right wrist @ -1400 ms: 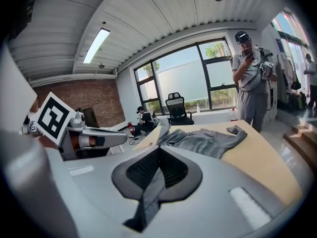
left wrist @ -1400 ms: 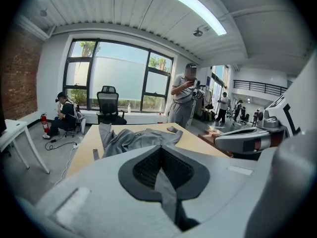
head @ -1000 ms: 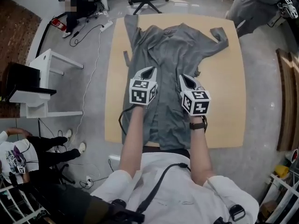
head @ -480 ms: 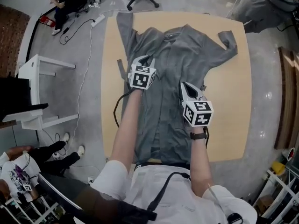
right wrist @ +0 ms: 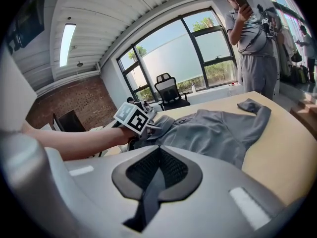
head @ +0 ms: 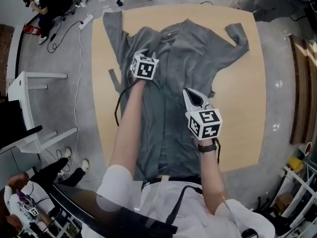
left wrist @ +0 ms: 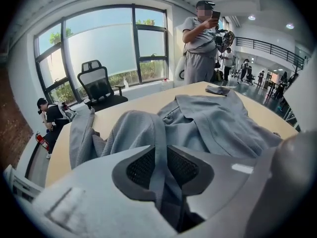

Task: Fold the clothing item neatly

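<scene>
the tan worktop (head: 247, 113) holds a grey shirt (head: 198, 58). the left gripper (head: 147, 57) pinches its far left shoulder; the right gripper (head: 186, 92) is clenched, empty. next, probably fold that side in.

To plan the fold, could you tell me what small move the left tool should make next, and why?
Probably lift the left tool slightly and carry it inward: it pinches a fold at the shoulder of the grey shirt, which lies spread open.
</scene>
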{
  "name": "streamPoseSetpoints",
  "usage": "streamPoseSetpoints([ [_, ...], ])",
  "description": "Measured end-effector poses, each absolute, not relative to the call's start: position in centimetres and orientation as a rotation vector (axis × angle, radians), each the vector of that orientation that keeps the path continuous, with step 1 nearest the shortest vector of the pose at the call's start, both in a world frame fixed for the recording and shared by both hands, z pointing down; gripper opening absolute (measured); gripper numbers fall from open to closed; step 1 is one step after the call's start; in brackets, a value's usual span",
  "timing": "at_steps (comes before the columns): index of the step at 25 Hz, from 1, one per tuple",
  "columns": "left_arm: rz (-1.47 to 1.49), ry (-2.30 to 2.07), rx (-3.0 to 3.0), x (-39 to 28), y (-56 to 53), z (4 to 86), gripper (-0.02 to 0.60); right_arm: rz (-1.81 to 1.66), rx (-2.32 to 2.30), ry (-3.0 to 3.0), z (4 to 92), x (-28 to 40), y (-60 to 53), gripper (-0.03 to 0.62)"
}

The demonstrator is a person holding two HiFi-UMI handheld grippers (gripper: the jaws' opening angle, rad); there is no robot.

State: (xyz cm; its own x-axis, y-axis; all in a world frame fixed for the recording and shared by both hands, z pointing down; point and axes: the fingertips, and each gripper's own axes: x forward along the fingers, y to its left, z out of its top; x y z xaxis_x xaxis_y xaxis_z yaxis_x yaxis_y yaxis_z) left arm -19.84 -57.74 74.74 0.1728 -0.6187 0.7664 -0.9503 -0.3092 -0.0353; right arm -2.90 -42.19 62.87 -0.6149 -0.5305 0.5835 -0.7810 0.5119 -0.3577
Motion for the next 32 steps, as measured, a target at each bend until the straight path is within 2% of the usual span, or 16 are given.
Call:
streamPoseSetpoints([
  [4,1.022,-1.449,1.982,-19.7,-58.4,76.6,0.074,0.863,1.097,-2.33,63.7,-1.9,-42.3,0.006],
  [6,1.009,-1.426,1.984,-19.4,-58.6,76.8,0.015,0.869,1.11,-2.323,64.0,-1.5,-42.6,0.006],
  [14,0.53,-1.376,2.014,-16.5,-62.6,70.3,0.014,0.88,1.146,-2.318,63.9,-0.8,-42.9,0.006],
  [19,0.656,-1.38,1.994,-16.1,-64.9,72.3,0.015,0.872,1.149,-2.315,63.4,-0.4,-42.2,0.006],
  [21,0.725,-1.402,1.964,-16.5,-64.6,74.0,0.027,0.872,1.153,-2.309,63.5,0.1,-41.9,0.006],
  [23,0.711,-1.416,1.964,-16.4,-64.0,74.3,0.106,0.874,1.162,-2.302,63.8,0.6,-41.8,0.006],
  [24,0.687,-1.427,1.973,-16.4,-63.6,73.7,0.123,0.868,1.162,-2.303,64.0,0.7,-42.1,0.006],
  [28,0.657,-1.496,2.041,-16.9,-61.4,70.5,0.138,0.751,1.105,-2.335,64.3,0.2,-46.4,0.008],
  [32,0.585,-1.528,2.036,-17.8,-57.8,69.0,0.137,0.667,1.022,-2.34,64.9,-2.4,-52.8,0.066],
])
